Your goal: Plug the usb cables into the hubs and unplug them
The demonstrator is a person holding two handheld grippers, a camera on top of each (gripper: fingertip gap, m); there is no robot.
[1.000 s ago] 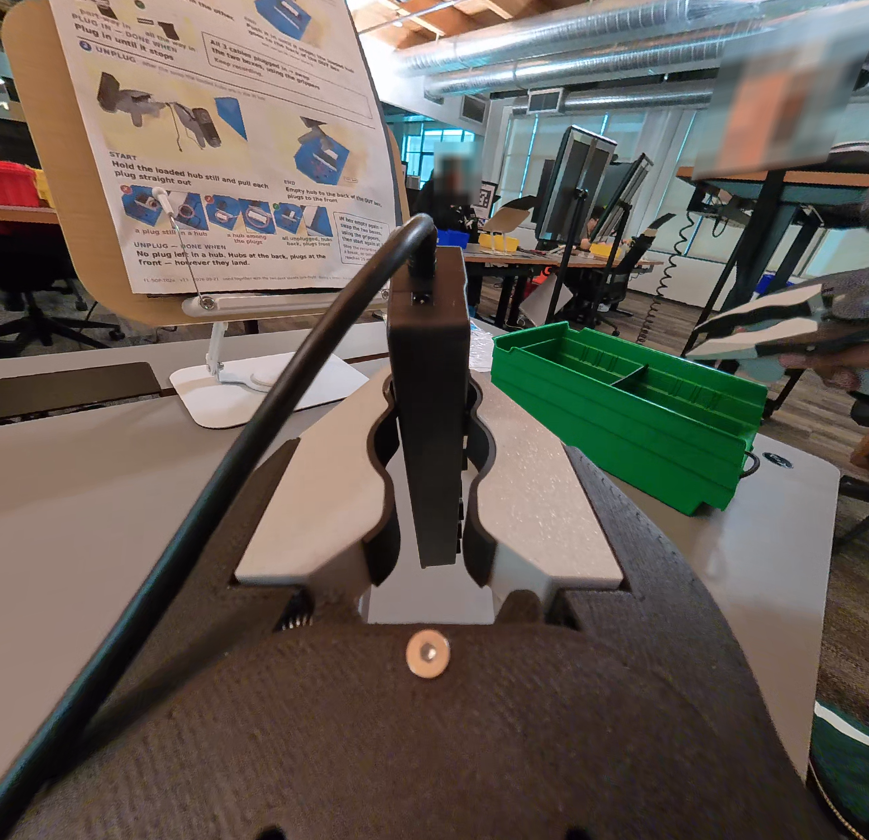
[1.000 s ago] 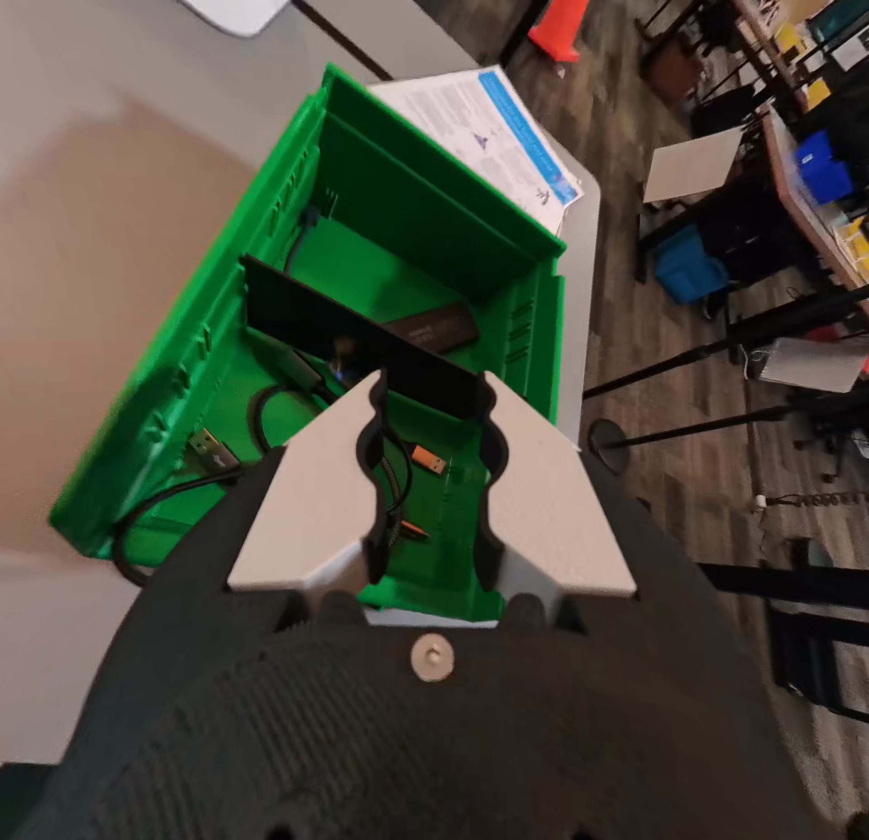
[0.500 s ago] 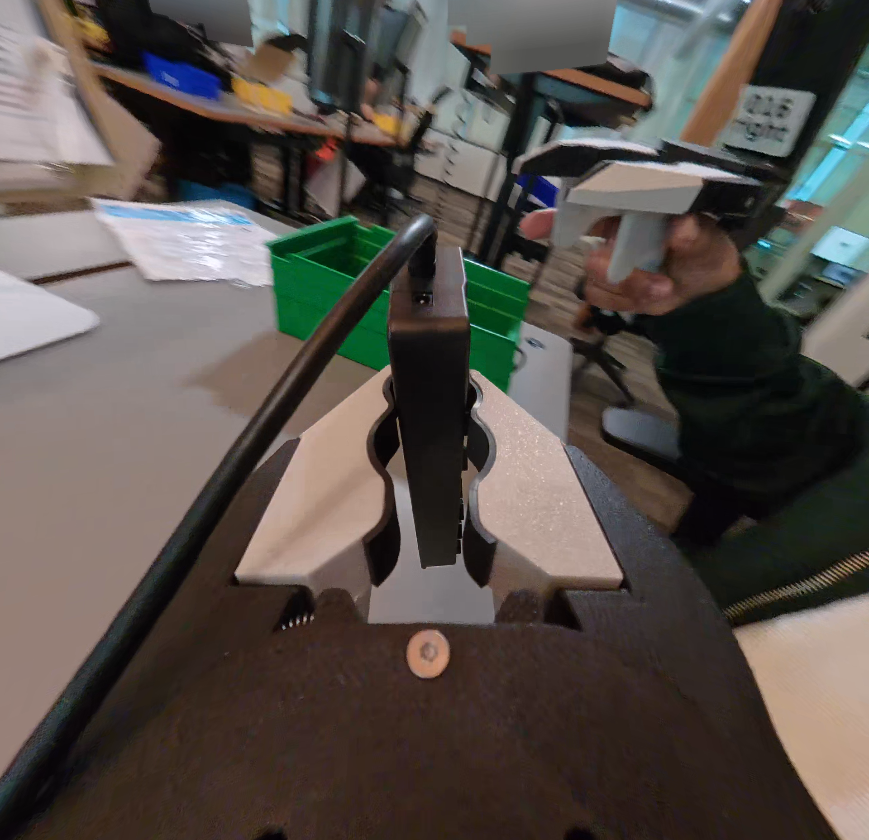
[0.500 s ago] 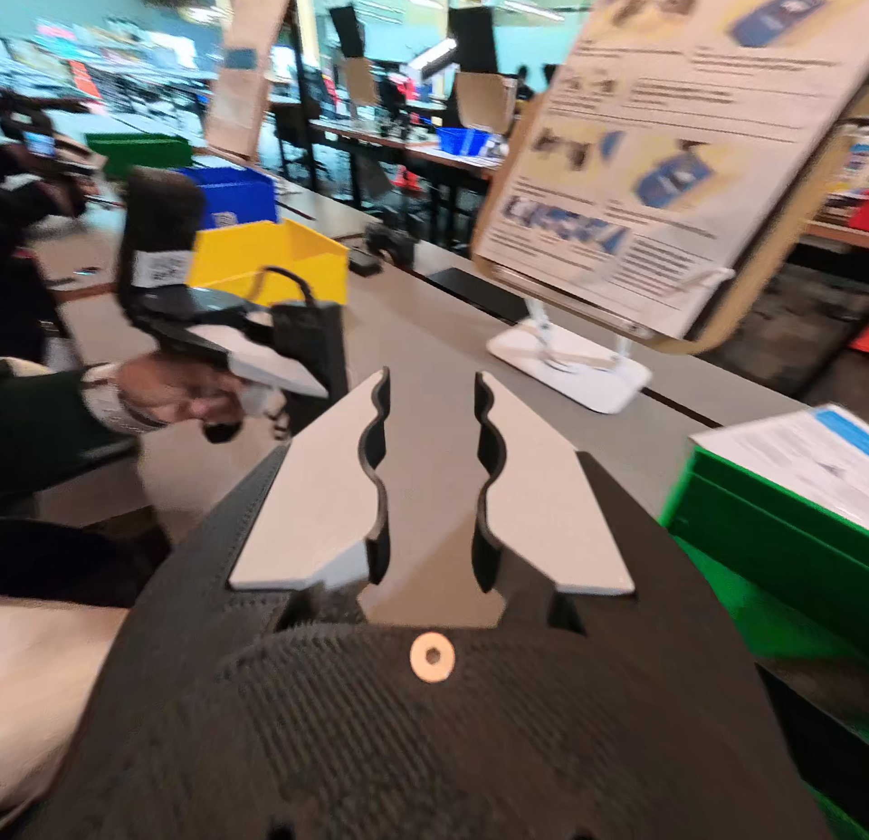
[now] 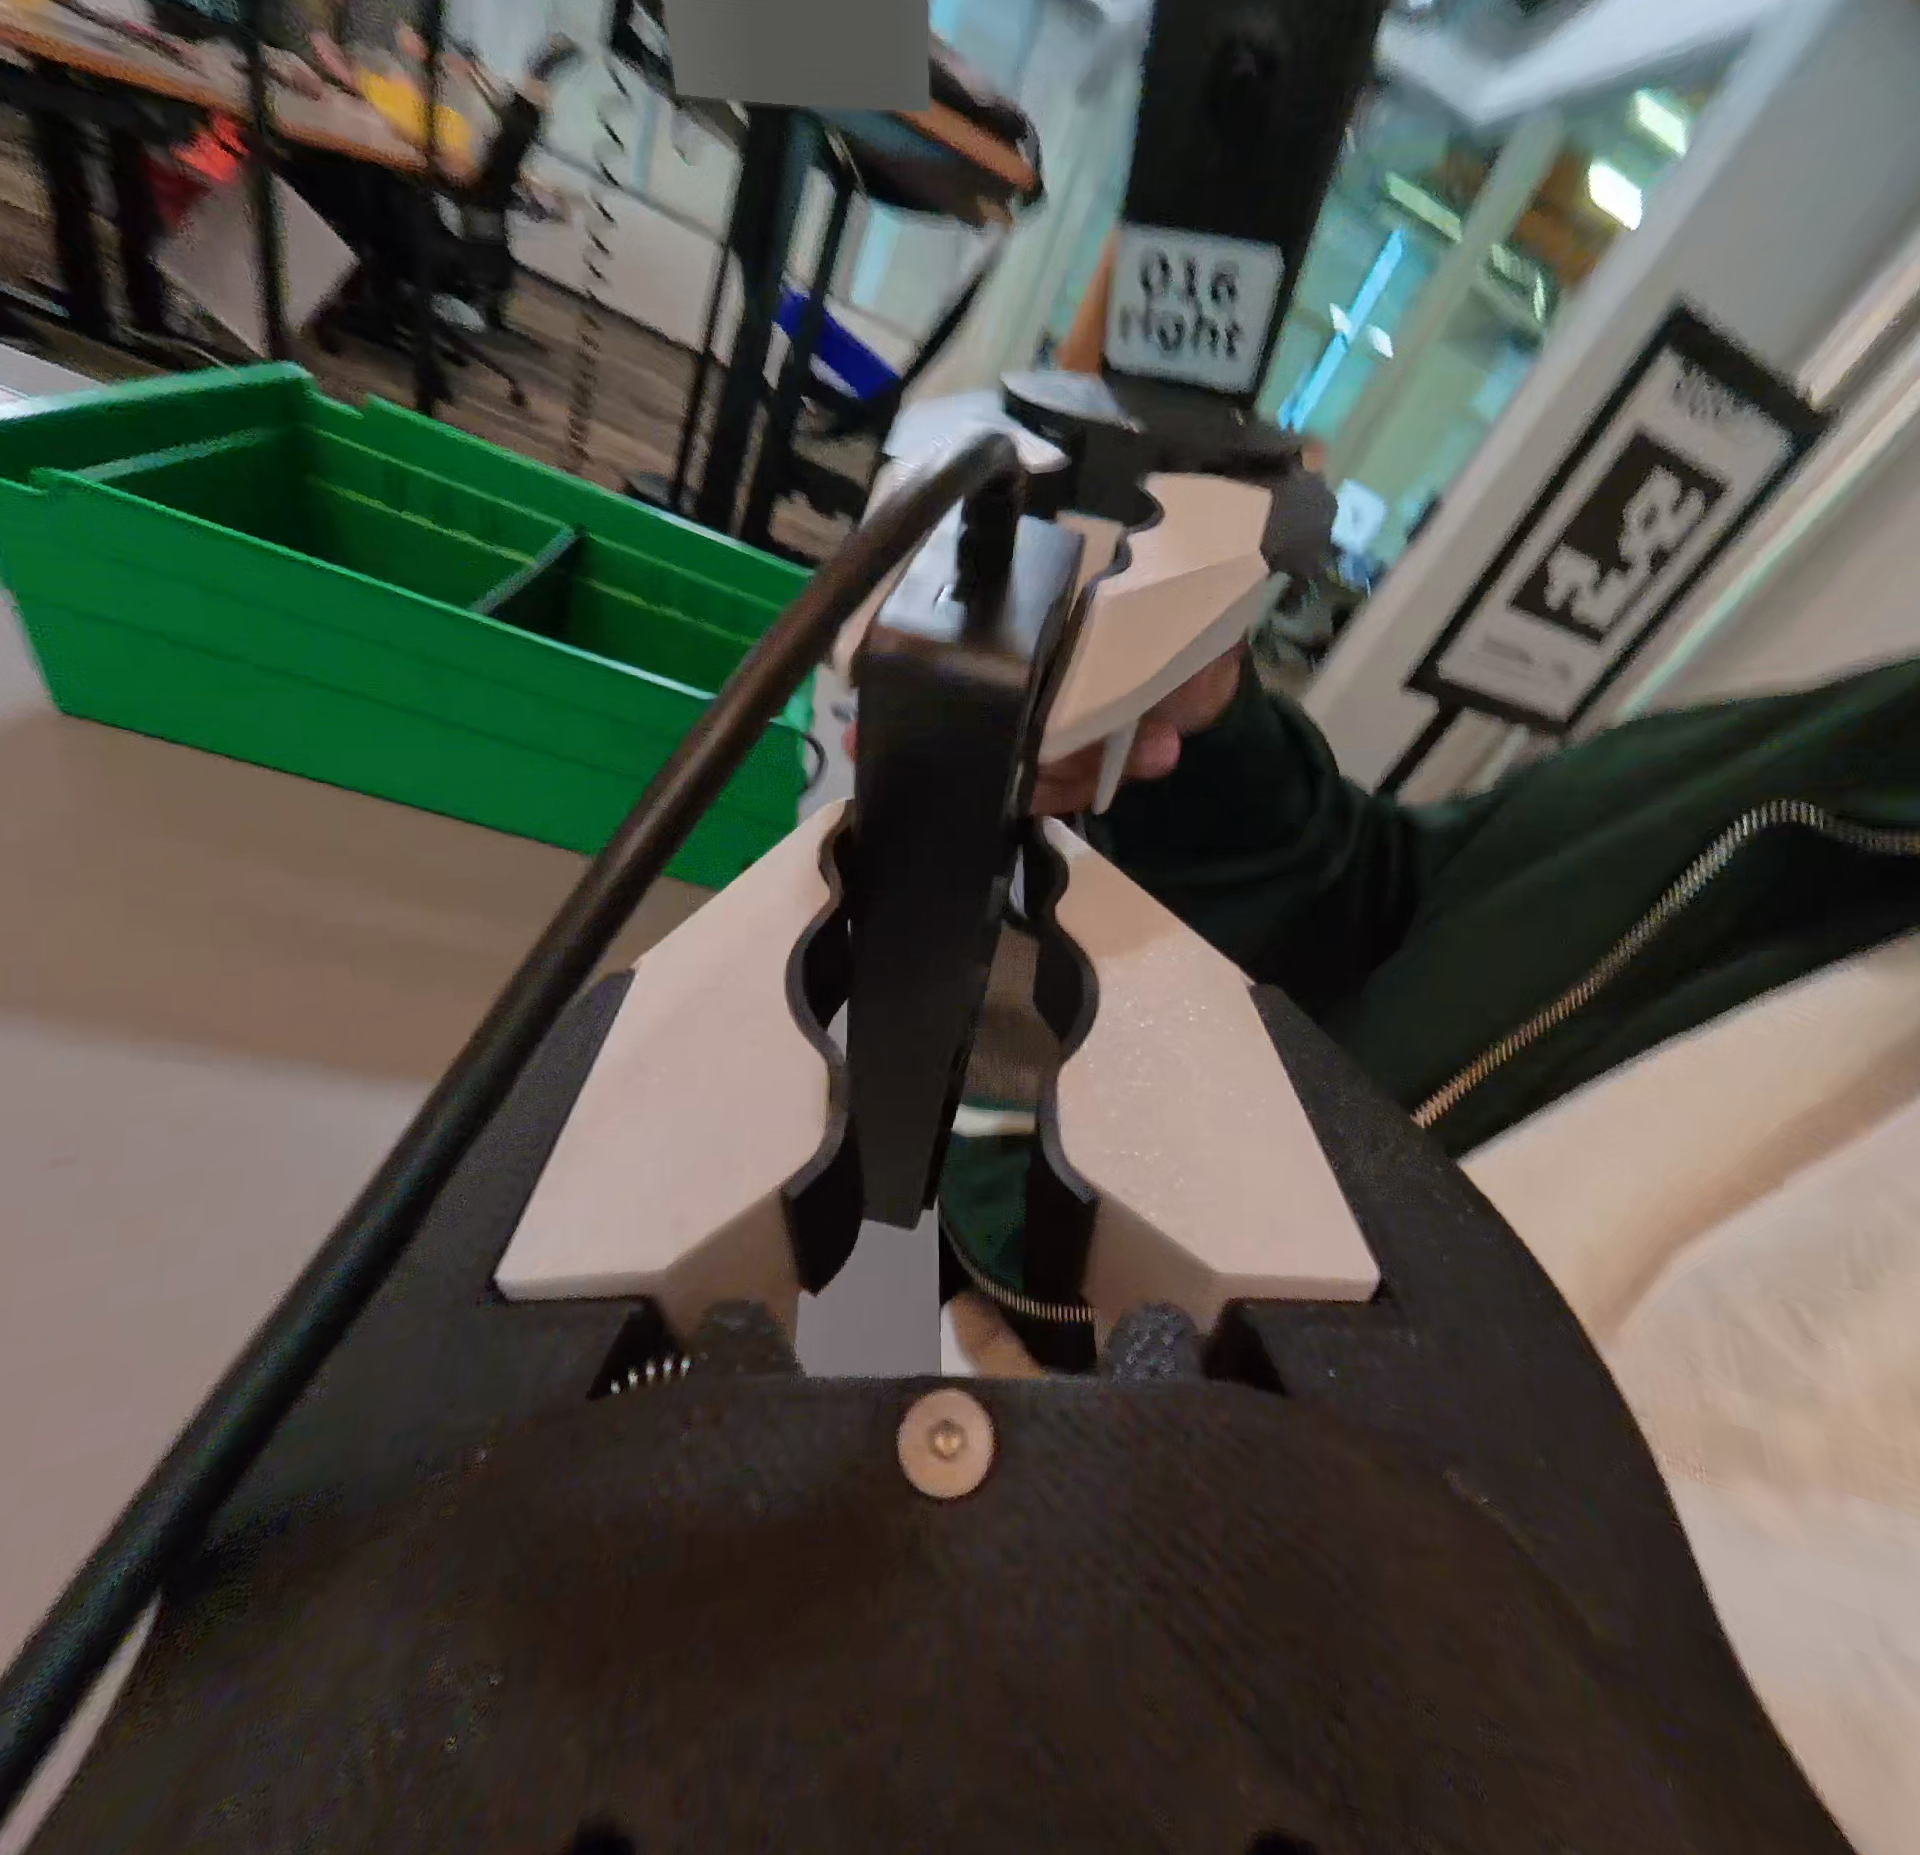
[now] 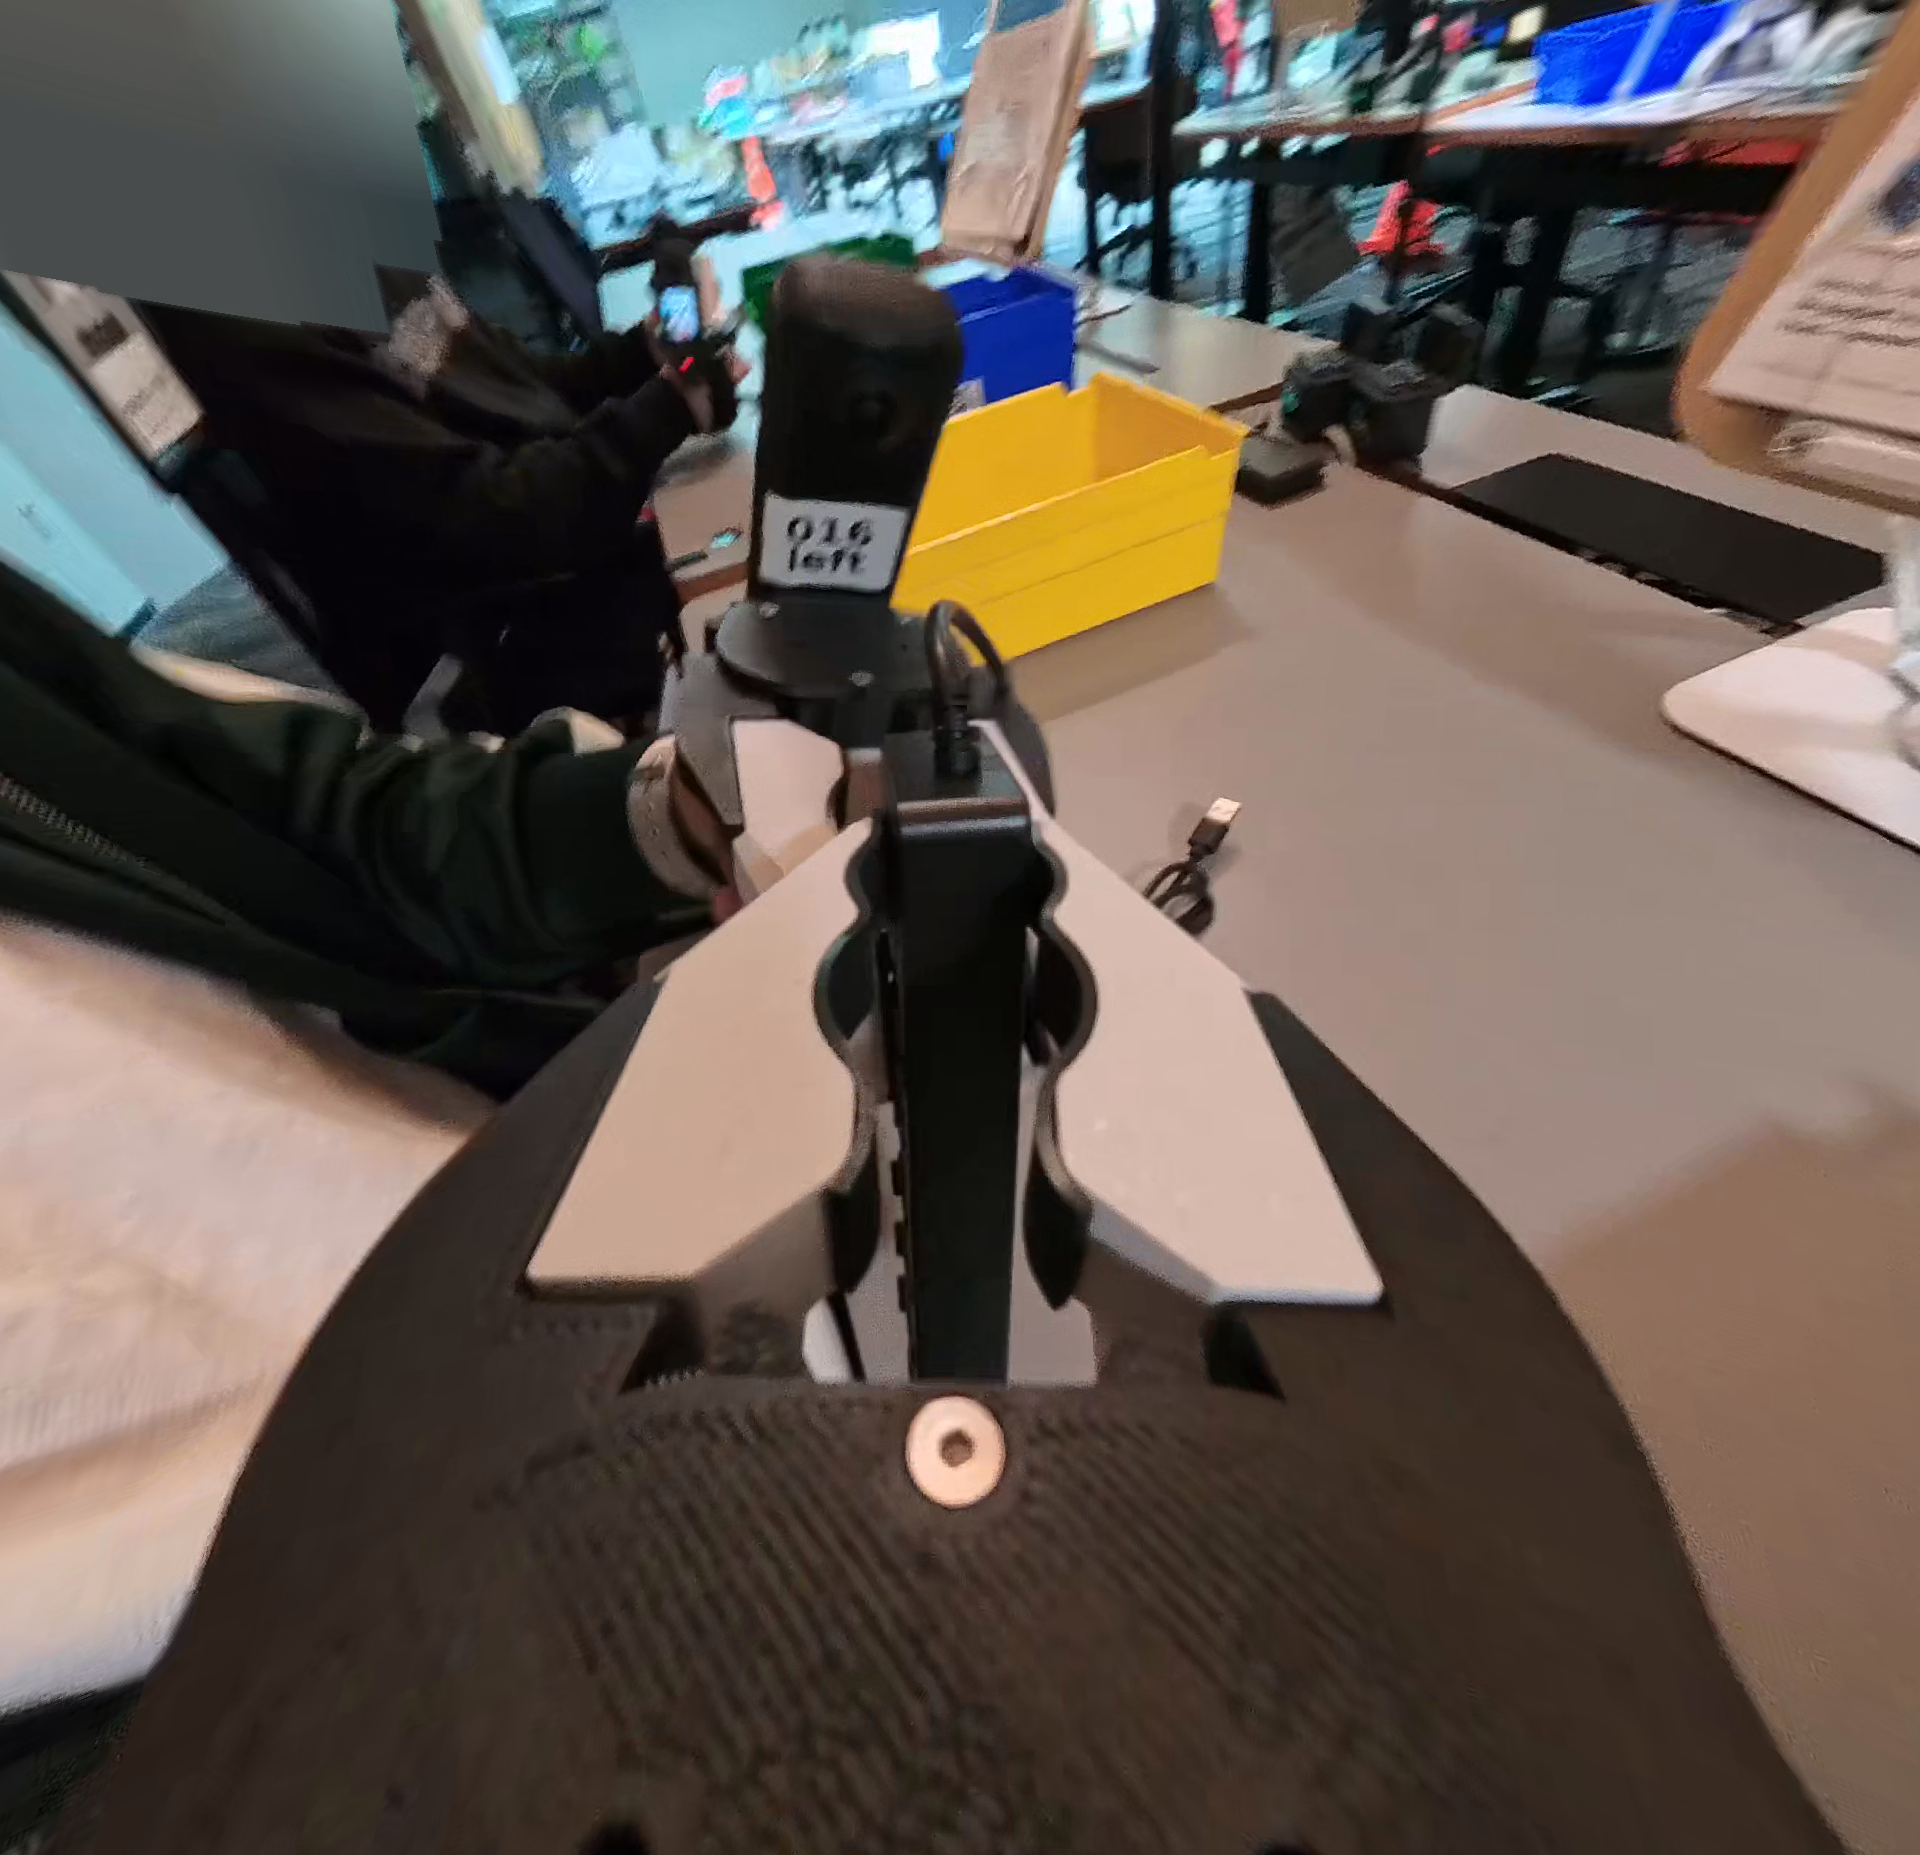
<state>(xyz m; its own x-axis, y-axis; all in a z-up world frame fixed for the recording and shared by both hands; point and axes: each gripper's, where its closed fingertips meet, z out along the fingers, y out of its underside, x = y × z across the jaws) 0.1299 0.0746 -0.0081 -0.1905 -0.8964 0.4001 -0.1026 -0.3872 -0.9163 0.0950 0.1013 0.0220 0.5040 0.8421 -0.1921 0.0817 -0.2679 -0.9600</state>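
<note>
Tabletop (image 5: 208,1026), grey-beige, runs under both grippers. A green bin (image 5: 364,662) with a divider sits at its far edge in the left wrist view. In the right wrist view a yellow bin (image 6: 1070,517) stands farther back, with a blue bin (image 6: 1013,330) behind it and a white stand base (image 6: 1808,714) off to the right. A dark green sleeve (image 6: 416,849) reaches in to the hand on the left gripper.

The two grippers face each other above the table, meeting on one black hub (image 5: 925,974) held on edge in the air. The right gripper (image 6: 951,849) has its fingers pressed onto the hub's flat sides. The left gripper (image 5: 935,829) stands slightly spread: the hub leans on one finger, and a gap shows between it and the other.

A black cable (image 5: 623,870) is plugged into the hub's upper end and arcs down past the left gripper's body. A loose plug (image 6: 1210,829) with a coiled lead lies on the table just beyond the grippers.
</note>
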